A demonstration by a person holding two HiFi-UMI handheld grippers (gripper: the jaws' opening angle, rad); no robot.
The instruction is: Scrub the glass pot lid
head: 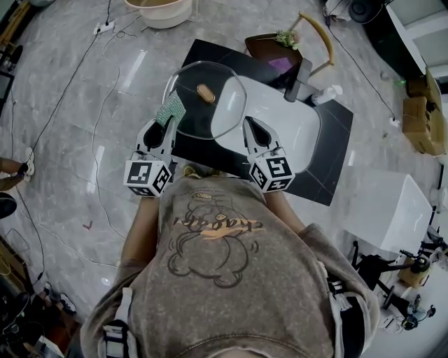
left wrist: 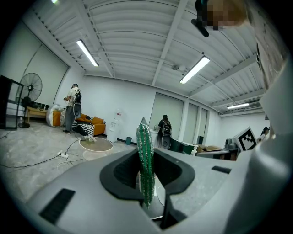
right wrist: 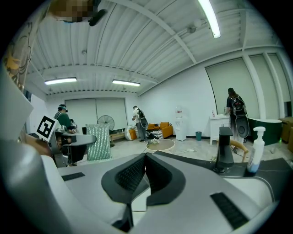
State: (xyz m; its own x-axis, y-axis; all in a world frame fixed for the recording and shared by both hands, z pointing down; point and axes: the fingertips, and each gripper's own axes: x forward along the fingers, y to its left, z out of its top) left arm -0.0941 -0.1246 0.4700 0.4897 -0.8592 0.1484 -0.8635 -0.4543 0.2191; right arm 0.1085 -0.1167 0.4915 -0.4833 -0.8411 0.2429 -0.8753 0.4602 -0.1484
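The glass pot lid [head: 210, 112], with a tan knob [head: 206, 92], hangs tilted over the left end of a white sink [head: 287, 122]. My right gripper [head: 247, 123] [right wrist: 145, 157] is shut on the lid's near right rim; in the right gripper view the clear glass barely shows. A glittery green scrub cloth [head: 171, 110] [left wrist: 145, 160] stands upright in my left gripper [head: 166, 124] [left wrist: 146, 176], which is shut on it. The cloth lies against the lid's left edge. It also shows in the right gripper view as a green cloth [right wrist: 98, 141] at the left.
The sink sits in a black counter [head: 329, 164]. A dark faucet [head: 299, 80] [right wrist: 224, 148] and a soap bottle [head: 327, 94] [right wrist: 255, 148] stand at its far side. Beyond are a chair [head: 280, 47], a floor basin [head: 164, 10] and cables [head: 98, 126]; a white box [head: 392, 210] is at right.
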